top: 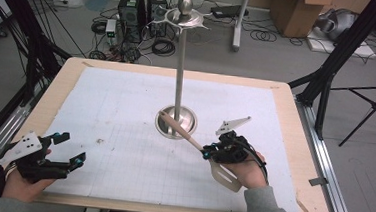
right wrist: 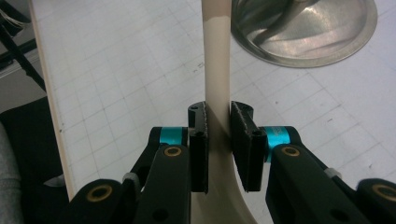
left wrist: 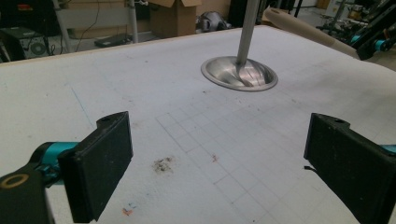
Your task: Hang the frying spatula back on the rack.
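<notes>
Spatula (top: 200, 147), clamped in right gripper (top: 208, 152) fingers, slants handle-first toward stand base (top: 187, 117); left gripper (top: 72, 150) gapes wide.

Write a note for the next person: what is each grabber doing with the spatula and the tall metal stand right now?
Right gripper: shut on the beige handle of the slotted spatula, above the gridded mat. The spatula's slotted blade sits by the right hand; its handle tip points at the stand.
Left gripper: open, holding nothing, at the near left of the mat.
Utensil stand: upright mid-table, round metal base, hook ring at the top with nothing hanging on it.
Done: spatula picked up.
Left, probably: lift the spatula and hang it on a hook of the stand.
</notes>
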Demonstrator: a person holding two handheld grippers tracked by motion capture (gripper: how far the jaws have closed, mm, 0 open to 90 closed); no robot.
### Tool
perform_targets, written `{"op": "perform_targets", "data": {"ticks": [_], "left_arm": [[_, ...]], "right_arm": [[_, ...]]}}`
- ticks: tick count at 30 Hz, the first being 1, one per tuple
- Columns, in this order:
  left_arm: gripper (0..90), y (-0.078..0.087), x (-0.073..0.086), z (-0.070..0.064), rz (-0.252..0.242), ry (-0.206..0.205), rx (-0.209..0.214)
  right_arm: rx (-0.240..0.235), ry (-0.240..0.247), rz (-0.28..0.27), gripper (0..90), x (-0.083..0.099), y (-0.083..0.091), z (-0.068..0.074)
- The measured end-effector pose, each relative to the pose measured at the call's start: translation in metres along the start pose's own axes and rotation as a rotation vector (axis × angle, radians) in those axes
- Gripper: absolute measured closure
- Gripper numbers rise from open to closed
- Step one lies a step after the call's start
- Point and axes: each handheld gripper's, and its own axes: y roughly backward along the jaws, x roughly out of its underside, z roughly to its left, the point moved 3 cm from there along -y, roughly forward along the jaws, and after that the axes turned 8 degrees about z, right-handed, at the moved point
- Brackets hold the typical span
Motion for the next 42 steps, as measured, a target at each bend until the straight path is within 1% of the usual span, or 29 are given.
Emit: {"op": "perform_targets", "data": {"ticks": [9, 10, 14, 16, 20, 22, 27, 30, 36, 42], "left_arm": [[8.4, -0.001, 0.002, 0.002, 0.003, 0.009, 0.008], [8.4, -0.002, 0.002, 0.002, 0.004, 0.015, 0.011], [8.4, -0.003, 0.003, 0.002, 0.009, 0.014, 0.015], [8.4, -0.003, 0.002, 0.002, 0.007, 0.011, 0.013], [8.4, -0.004, 0.002, 0.002, 0.006, 0.018, 0.016], [8.4, -0.005, 0.002, 0.001, 0.009, 0.015, 0.018], [8.4, -0.006, 0.002, 0.001, 0.009, 0.014, 0.020], [8.4, -0.005, 0.002, 0.001, 0.009, 0.016, 0.018], [8.4, -0.005, 0.002, 0.001, 0.010, 0.015, 0.016], [8.4, -0.004, 0.003, 0.001, 0.008, 0.016, 0.014]], "right_arm": [[-0.040, 0.030, -0.062, 77.7, -0.001, 0.019, -0.005], [-0.044, 0.032, -0.071, 77.7, -0.001, 0.021, -0.005], [-0.048, 0.044, -0.104, 77.7, 0.000, 0.029, -0.009], [-0.043, 0.048, -0.113, 77.7, 0.000, 0.033, -0.009], [-0.037, 0.064, -0.131, 77.7, 0.000, 0.044, -0.010], [-0.040, 0.072, -0.135, 77.7, 0.001, 0.049, -0.010], [-0.015, 0.086, -0.144, 77.7, 0.002, 0.064, -0.012], [0.002, 0.088, -0.156, 77.7, 0.001, 0.074, -0.014], [0.017, 0.088, -0.179, 77.7, -0.002, 0.091, -0.017], [0.024, 0.080, -0.205, 77.7, -0.002, 0.101, -0.021]]}}
